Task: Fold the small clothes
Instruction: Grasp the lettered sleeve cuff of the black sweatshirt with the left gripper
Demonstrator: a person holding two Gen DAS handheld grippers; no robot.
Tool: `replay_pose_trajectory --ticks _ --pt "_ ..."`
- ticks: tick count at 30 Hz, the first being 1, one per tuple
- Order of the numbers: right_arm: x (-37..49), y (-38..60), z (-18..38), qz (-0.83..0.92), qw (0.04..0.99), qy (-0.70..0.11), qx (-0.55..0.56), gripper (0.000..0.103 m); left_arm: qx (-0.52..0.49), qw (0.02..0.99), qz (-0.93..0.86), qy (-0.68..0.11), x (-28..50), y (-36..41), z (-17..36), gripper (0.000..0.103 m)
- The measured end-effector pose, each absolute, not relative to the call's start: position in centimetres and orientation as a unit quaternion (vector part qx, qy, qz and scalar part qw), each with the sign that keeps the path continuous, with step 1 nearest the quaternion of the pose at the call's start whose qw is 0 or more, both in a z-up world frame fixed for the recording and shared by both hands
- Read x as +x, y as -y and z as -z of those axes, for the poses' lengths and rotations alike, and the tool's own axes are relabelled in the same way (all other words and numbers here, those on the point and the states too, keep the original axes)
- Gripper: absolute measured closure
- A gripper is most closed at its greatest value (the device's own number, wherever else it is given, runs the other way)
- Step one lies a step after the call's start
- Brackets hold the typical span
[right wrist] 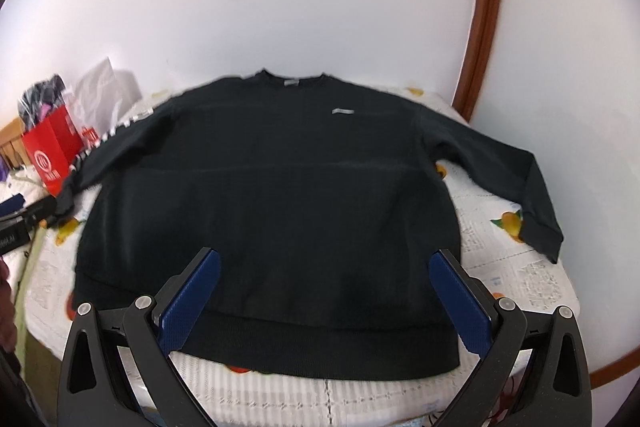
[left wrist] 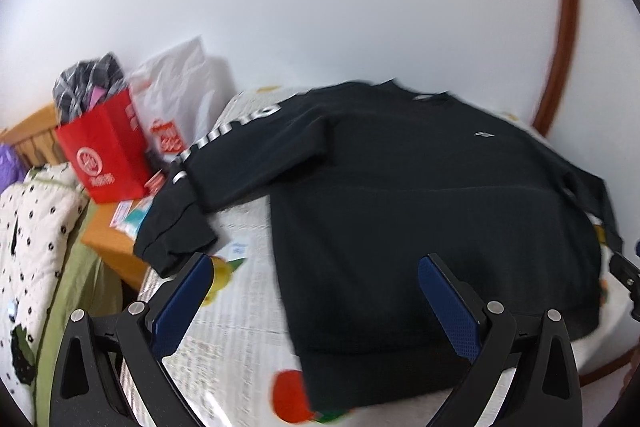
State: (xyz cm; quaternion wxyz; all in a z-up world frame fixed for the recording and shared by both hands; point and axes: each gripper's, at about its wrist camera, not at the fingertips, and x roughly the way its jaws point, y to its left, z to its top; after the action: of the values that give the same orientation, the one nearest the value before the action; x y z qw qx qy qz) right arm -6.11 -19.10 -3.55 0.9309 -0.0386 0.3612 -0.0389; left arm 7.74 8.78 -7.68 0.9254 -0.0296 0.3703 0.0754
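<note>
A black long-sleeved sweatshirt [right wrist: 280, 187] lies flat, front up, on a table covered with a white fruit-print cloth [right wrist: 508, 267]. Its collar is at the far side against the wall, its hem towards me. The sleeve with white lettering [left wrist: 224, 135] stretches left and hangs over the table edge. The other sleeve [right wrist: 516, 179] spreads to the right. My left gripper [left wrist: 316, 263] hovers open over the sweatshirt's lower left side, nothing between its blue pads. My right gripper [right wrist: 324, 259] stands open above the hem's middle, also holding nothing.
To the left stand a red paper bag [left wrist: 104, 155] stuffed with clothes and a white plastic bag [left wrist: 180, 87]. A spotted quilt [left wrist: 28, 227] and a wooden surface [left wrist: 108, 239] lie lower left. A white wall and brown door frame [right wrist: 484, 19] are behind.
</note>
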Motion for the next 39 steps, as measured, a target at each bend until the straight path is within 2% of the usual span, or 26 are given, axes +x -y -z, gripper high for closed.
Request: replay_pose_trajectory --ticks 9,16,20,23,25,26,28,29,30,39 --pt "-1.6 17.8 7.8 0.008 0.914 -0.405 -0.024 0.001 -0.056 0.919 -0.101 -0.377 10.6 -15.5 11.9 0.007" --pt "1.2 15.8 9.7 -0.001 0.906 -0.422 -0.045 0.001 -0.035 0.912 -0.140 -0.384 12.6 -18.3 14.0 0.009" --pt "3.0 15.2 10.6 -0.005 0.900 -0.434 -0.045 0.001 -0.012 0.904 -0.155 -0.399 14.1 -19.0 15.4 0.015" --pt "4.0 14.9 11.2 -0.007 0.896 -0.441 -0.046 0.001 0.009 0.896 -0.171 -0.409 15.2 -19.0 16.5 0.025" --pt "4.4 14.8 11.6 -0.010 0.893 -0.448 -0.051 0.001 0.017 0.890 -0.187 -0.415 15.7 -19.2 16.9 0.039" --pt "4.5 14.7 11.7 -0.010 0.892 -0.449 -0.055 0.001 0.017 0.888 -0.194 -0.417 15.8 -19.3 17.0 0.052" --pt "4.8 14.8 11.8 -0.009 0.891 -0.449 -0.064 0.001 -0.002 0.888 -0.188 -0.419 16.1 -19.7 17.0 0.062" --pt "4.9 15.0 11.8 -0.009 0.891 -0.449 -0.064 0.001 -0.006 0.889 -0.191 -0.417 16.1 -19.8 17.0 0.078" --pt "5.0 15.3 11.7 -0.008 0.892 -0.448 -0.062 0.001 -0.003 0.887 -0.201 -0.416 16.1 -19.9 16.8 0.086" --pt "6.3 18.1 11.0 -0.016 0.896 -0.442 -0.032 0.001 -0.030 0.910 -0.156 -0.384 17.4 -17.5 11.9 0.090"
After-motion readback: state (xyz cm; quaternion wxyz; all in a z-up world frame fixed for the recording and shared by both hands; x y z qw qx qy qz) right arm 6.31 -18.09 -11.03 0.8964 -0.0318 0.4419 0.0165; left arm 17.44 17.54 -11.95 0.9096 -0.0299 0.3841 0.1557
